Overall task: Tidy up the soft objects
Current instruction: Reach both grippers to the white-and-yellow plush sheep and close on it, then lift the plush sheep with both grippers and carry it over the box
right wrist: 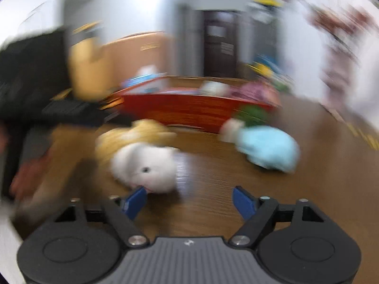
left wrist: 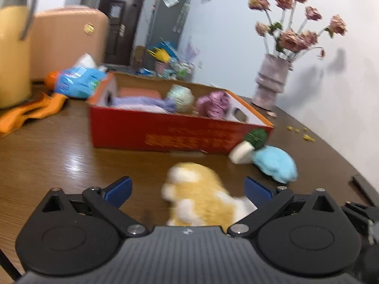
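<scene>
Both sets of jaws spread — plush (left wrist: 201, 196) sits between the left gripper (left wrist: 188, 190), box (left wrist: 180, 130) beyond — right gripper (right wrist: 189, 203) empty.

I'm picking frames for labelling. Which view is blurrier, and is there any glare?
Right wrist view: heavy motion smear, so the white plush toy, red box and background all streak; only the right tongs stay crisp. Left wrist view: sharper, with the yellow plush toy soft, and window glare on the table.
</scene>
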Demonstrator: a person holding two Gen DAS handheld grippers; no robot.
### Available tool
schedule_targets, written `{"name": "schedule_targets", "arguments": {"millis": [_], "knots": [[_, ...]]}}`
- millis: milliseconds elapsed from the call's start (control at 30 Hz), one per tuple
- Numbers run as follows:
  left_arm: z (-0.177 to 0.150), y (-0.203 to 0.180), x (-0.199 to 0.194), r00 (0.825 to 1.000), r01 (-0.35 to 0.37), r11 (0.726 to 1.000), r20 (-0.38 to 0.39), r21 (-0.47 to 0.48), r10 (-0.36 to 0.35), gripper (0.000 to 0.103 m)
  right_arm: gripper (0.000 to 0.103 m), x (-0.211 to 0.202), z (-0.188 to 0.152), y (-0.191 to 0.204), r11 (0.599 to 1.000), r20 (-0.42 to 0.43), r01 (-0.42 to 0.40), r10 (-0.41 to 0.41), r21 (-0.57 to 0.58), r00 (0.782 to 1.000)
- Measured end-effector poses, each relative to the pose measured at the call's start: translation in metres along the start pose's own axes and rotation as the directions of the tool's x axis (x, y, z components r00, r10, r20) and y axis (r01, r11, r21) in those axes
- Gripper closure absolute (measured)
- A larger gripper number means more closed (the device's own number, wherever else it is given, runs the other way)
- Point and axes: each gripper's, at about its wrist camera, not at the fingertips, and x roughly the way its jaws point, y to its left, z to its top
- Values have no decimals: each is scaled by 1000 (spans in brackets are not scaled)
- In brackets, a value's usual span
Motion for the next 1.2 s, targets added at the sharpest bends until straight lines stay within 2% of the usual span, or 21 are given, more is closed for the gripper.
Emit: {"name": "schedule_targets", "arguments": {"millis": [67, 100, 167, 233, 300, 367, 400, 467, 533, 600, 633, 667, 767, 867, 967, 1033, 1100, 1133, 1200], "knots": [[-3, -6, 6, 997, 42, 999, -66, -28, -44, 21, 29, -4, 2, -16, 995, 13, 31, -32, 95, 999], [-5, -9, 8, 993, 46, 997, -105, -60, -52, 22, 30, -6, 3, -20, 993, 21, 18, -20, 116, 1000], [-13, -15, 4, 985, 60, 991, -151, -117, -78, 20, 30, -7, 4, -23, 987, 41, -61, 56, 146, 998], [-22, -19, -5, 975, 131, 983, -161, -127, -151, 18, 34, -4, 2, -24, 972, 45, -141, 135, 190, 990], [-28, -21, -12, 960, 190, 973, -184, -135, -213, 19, 38, 3, 2, -24, 964, 43, -153, 147, 218, 988], [-28, -15, -23, 951, 234, 964, -176, -123, -253, 17, 40, 7, 3, -27, 960, 37, -143, 138, 239, 990], [-26, -10, -30, 954, 243, 964, -151, -112, -258, 17, 40, 11, 4, -25, 959, 31, -140, 137, 245, 990], [-15, 3, -45, 974, 214, 973, -55, -84, -219, 14, 40, 8, 7, -23, 958, 39, -157, 152, 241, 988], [-4, 16, -46, 990, 140, 987, 20, -84, -139, 14, 40, 10, 7, -24, 953, 52, -190, 183, 235, 982], [6, 23, -28, 1000, 27, 995, 2, -95, -27, 17, 40, 13, 8, -21, 943, 53, -228, 222, 241, 974], [10, 25, -17, 1000, -11, 995, -19, -98, 9, 27, 40, 14, 7, -17, 937, 49, -249, 245, 245, 968], [11, 28, -4, 999, -13, 994, -32, -111, 9, 37, 40, 15, 7, -13, 934, 46, -264, 261, 243, 964], [8, 34, 22, 992, 41, 981, -112, -189, -63, 50, 40, 13, 5, 1, 930, 50, -293, 290, 223, 956], [-4, 37, 19, 992, 65, 968, -89, -241, -88, 51, 40, 12, 2, 6, 925, 54, -294, 290, 241, 956], [-15, 39, 6, 990, 79, 952, -90, -296, -110, 51, 39, 12, 0, -2, 904, 91, -287, 273, 316, 958], [-23, 41, -2, 981, 117, 933, -106, -341, -162, 51, 40, 13, 0, -13, 883, 119, -265, 237, 387, 964], [-32, 43, -3, 967, 158, 907, -123, -390, -221, 46, 41, 16, 2, -22, 864, 123, -248, 216, 439, 969], [-36, 45, -4, 965, 156, 896, -128, -416, -227, 42, 41, 17, 2, -24, 859, 121, -245, 213, 450, 969], [-37, 49, -10, 961, 168, 881, -124, -442, -246, 41, 41, 14, 5, -23, 860, 123, -243, 209, 449, 970]]}}
